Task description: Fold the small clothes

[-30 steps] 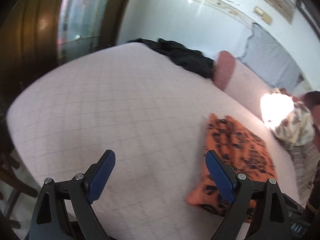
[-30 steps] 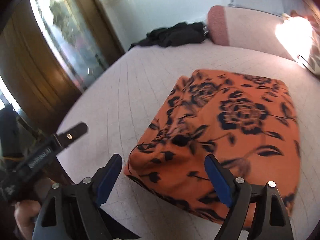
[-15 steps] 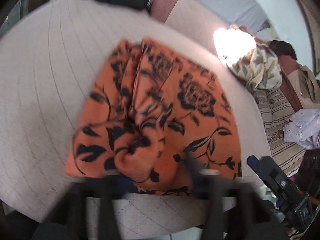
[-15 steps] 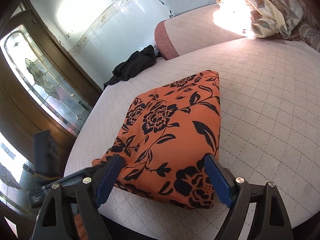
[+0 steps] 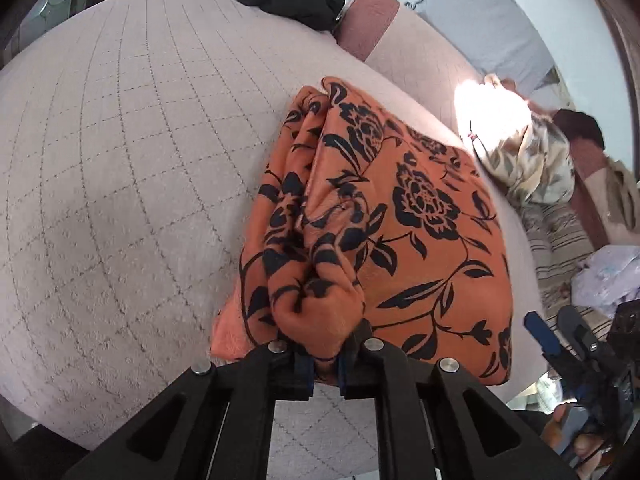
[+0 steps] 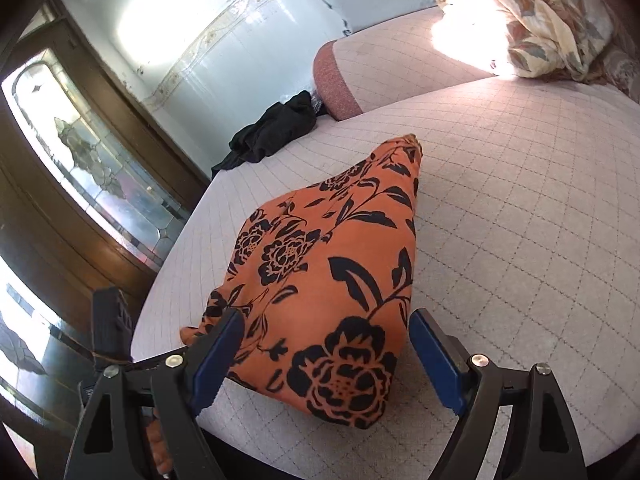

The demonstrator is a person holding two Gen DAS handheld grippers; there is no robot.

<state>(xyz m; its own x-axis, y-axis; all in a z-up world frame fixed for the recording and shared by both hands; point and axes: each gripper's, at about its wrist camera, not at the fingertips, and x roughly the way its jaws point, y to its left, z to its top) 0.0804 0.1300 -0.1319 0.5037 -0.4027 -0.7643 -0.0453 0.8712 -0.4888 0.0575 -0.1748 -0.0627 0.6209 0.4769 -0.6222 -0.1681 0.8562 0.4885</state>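
Clamping hard, my left gripper (image 5: pixel 325 360) has its jaws pressed together on a bunched corner of the orange floral garment (image 5: pixel 384 232), the fabric puckering into folds just above the fingertips. My right gripper (image 6: pixel 324 354) stands with its jaws wide apart, one blue pad (image 6: pixel 216 354) at each side of the garment's near corner; I cannot tell whether either pad touches the cloth.

From there, the garment lies folded on the quilted pale bedspread (image 6: pixel 520 216), close to the bed's near edge, its far end tapering toward the middle of the bed. I see no container anywhere in either view, so the garment sits on the bed surface alone.

Further out, a black piece of clothing (image 6: pixel 272 136) lies heaped at the far edge of the bed beside a pinkish bolster (image 6: pixel 334 80). A cream leaf-print cloth (image 6: pixel 540 20) is piled at the far right, partly washed out by a bright patch of sunlight.
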